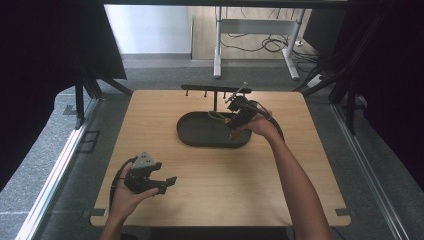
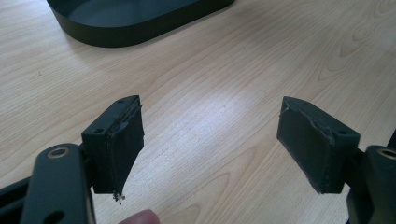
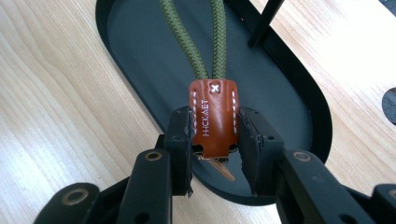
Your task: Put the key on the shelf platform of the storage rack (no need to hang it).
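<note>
Brown stitched leather forms the small tab of a key strap that the right gripper has clamped between its two black pads, one pad pressed against each side of the tab; from the tab's far end a loop of olive-green braided cord runs away over the floor of the shallow black oval tray; in the high view that gripper hangs over the tray's right end, near the far middle of the pale wooden table, with a thin black T-shaped stand rising just behind the tray; the left gripper sits low at the near left of the table, well apart from the tray, held in the person's left hand; its jaws stand wide apart with nothing but bare wood between them, and the tray's near wall shows beyond them.
</note>
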Action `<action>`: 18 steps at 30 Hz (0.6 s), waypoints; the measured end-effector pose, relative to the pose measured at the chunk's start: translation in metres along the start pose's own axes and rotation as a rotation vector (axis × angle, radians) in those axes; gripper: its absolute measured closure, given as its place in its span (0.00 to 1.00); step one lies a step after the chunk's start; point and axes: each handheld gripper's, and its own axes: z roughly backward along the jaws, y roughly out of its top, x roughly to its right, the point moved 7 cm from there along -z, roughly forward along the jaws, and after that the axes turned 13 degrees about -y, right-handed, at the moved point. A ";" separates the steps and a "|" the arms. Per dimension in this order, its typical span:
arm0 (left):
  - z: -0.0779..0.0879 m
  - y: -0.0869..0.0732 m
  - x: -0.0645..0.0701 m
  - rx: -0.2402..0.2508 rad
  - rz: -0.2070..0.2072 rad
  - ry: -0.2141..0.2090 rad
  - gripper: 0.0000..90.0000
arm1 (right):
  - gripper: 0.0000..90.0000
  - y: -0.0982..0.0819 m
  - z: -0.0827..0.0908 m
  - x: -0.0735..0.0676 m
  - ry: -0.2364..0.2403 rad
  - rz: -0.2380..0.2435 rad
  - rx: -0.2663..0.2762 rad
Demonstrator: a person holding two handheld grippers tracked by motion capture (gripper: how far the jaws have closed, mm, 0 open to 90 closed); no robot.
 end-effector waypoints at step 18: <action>0.001 0.000 -0.001 0.002 0.004 -0.001 0.26 | 0.74 -0.004 -0.026 0.000 -0.015 0.004 -0.022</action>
